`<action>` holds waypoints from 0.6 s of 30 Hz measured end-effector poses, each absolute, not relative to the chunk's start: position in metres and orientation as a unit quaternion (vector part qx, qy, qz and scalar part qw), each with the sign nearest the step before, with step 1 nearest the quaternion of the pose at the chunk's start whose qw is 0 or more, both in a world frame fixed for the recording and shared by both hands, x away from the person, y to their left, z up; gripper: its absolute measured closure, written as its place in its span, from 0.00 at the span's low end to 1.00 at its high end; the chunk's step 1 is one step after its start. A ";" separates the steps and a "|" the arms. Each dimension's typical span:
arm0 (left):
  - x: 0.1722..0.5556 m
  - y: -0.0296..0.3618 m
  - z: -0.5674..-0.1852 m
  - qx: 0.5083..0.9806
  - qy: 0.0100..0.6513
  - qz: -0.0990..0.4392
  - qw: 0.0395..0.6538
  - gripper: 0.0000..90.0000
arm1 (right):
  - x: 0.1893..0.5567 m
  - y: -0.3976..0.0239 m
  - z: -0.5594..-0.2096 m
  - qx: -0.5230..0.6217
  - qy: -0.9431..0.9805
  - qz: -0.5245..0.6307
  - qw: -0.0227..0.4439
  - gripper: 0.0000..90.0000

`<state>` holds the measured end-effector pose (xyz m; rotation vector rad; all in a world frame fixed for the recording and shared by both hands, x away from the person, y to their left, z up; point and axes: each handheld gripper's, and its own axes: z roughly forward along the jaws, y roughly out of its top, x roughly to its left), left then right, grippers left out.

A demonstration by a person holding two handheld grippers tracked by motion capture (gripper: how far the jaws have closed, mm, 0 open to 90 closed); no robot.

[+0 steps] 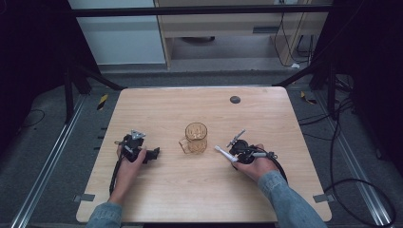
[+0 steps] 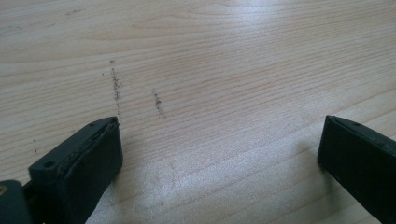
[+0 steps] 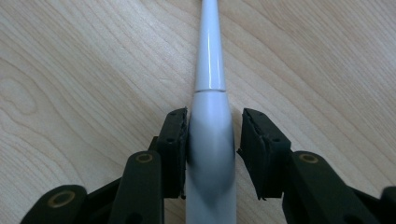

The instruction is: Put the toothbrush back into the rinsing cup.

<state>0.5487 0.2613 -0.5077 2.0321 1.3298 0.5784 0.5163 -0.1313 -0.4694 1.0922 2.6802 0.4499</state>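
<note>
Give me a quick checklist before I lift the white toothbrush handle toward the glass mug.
1. Handle centred between the right gripper jaws: ok, the white toothbrush handle runs straight up the middle.
2. Both pads pressing: not ok, one pad touches, a narrow gap shows at the other.
3. Handle lying flat on the table: ok.
4. Glass mug upright, mouth open: ok.
5. Left gripper out of the way: ok, jaws open over bare wood, nothing between them.
6. Brush head state: cannot tell.
</note>
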 end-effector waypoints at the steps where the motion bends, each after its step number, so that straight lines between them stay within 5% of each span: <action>1: 0.549 0.261 -0.508 0.772 0.505 0.220 0.317 0.00 | 0.516 -0.131 -0.470 0.369 0.911 0.152 0.106 0.69; 18: 0.549 0.261 -0.508 0.772 0.505 0.220 0.317 0.00 | 0.520 -0.134 -0.457 0.374 0.910 0.154 0.096 0.75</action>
